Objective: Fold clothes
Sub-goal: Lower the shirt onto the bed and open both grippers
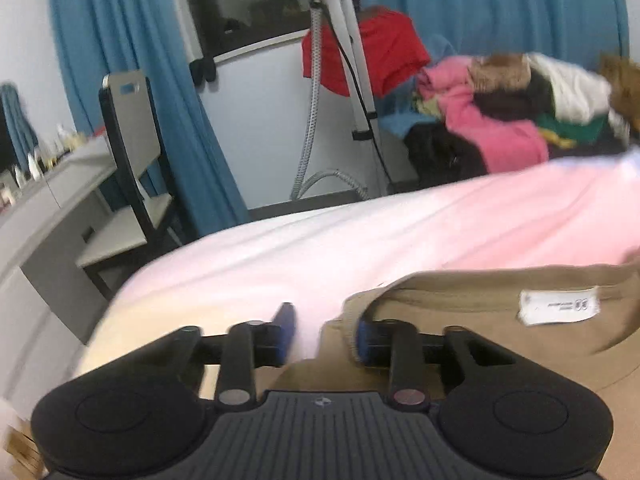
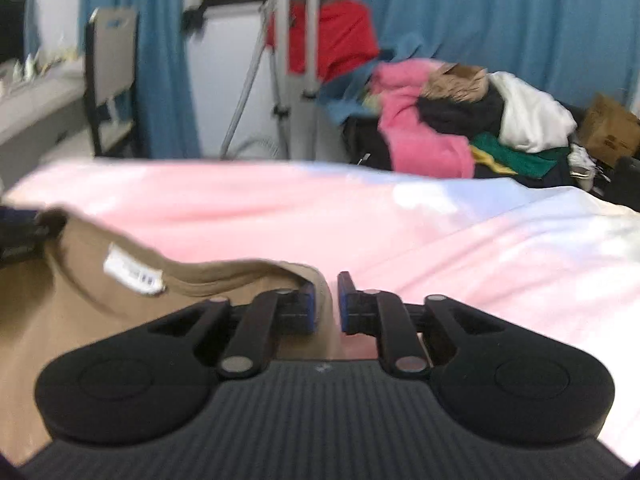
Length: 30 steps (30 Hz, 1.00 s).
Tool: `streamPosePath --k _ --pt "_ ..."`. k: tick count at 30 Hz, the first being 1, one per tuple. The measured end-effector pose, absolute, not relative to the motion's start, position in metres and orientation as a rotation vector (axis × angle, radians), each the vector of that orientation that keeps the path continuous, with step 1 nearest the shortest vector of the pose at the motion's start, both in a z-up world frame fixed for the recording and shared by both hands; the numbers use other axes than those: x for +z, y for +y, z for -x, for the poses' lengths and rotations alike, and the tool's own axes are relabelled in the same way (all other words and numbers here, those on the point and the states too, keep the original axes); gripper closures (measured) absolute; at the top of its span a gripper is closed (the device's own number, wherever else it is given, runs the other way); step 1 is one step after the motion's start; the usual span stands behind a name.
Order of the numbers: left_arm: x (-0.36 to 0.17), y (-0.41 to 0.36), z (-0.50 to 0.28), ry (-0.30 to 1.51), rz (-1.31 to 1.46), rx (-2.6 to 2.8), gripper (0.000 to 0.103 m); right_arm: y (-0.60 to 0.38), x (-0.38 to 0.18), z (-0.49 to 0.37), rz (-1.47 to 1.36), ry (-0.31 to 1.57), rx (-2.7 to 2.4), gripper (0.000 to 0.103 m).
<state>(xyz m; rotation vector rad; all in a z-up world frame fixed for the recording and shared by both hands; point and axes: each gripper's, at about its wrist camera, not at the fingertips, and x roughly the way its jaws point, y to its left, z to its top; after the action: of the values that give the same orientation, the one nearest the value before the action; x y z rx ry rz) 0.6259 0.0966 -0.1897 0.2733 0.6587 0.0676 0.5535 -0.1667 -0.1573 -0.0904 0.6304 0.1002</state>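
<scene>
A tan T-shirt (image 1: 500, 344) with a white neck label (image 1: 558, 306) lies on the pink and white bed sheet (image 1: 360, 240). My left gripper (image 1: 326, 330) stands open at the shirt's left shoulder; its right finger touches the collar edge and its left finger is over bare sheet. In the right wrist view the same shirt (image 2: 80, 320) and its label (image 2: 134, 272) lie at left. My right gripper (image 2: 326, 304) has its jaws close together, with a fold of the shirt's right shoulder between the blue pads.
A heap of unfolded clothes (image 2: 460, 128) in pink, black, white and green lies beyond the bed. A red garment (image 1: 380, 52) hangs on a steamer stand (image 1: 352, 60). A grey chair (image 1: 128, 168) and a desk (image 1: 44, 204) stand at left. Blue curtains (image 2: 500, 16) hang behind.
</scene>
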Motion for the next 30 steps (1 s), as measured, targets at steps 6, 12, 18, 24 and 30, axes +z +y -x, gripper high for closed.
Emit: streamPosePath --k 6,12,18,24,30 --pt "-0.161 0.102 -0.617 0.663 -0.326 0.054 0.006 -0.16 -0.14 -0.535 0.081 0.622 0.221 0.017" --pt "-0.096 0.1 -0.565 0.631 -0.303 -0.013 0.003 -0.162 -0.095 -0.489 0.007 0.552 0.217 0.017" --pt "-0.046 0.11 -0.452 0.53 -0.203 -0.08 0.001 -0.178 -0.056 -0.389 -0.045 0.434 0.204 0.017" --pt "-0.027 0.134 -0.331 0.497 -0.072 -0.051 0.001 -0.192 -0.037 -0.28 -0.137 0.378 0.195 0.017" --pt "-0.034 0.169 -0.228 0.524 0.153 -0.012 0.001 -0.217 -0.051 -0.177 -0.281 0.359 0.155 0.017"
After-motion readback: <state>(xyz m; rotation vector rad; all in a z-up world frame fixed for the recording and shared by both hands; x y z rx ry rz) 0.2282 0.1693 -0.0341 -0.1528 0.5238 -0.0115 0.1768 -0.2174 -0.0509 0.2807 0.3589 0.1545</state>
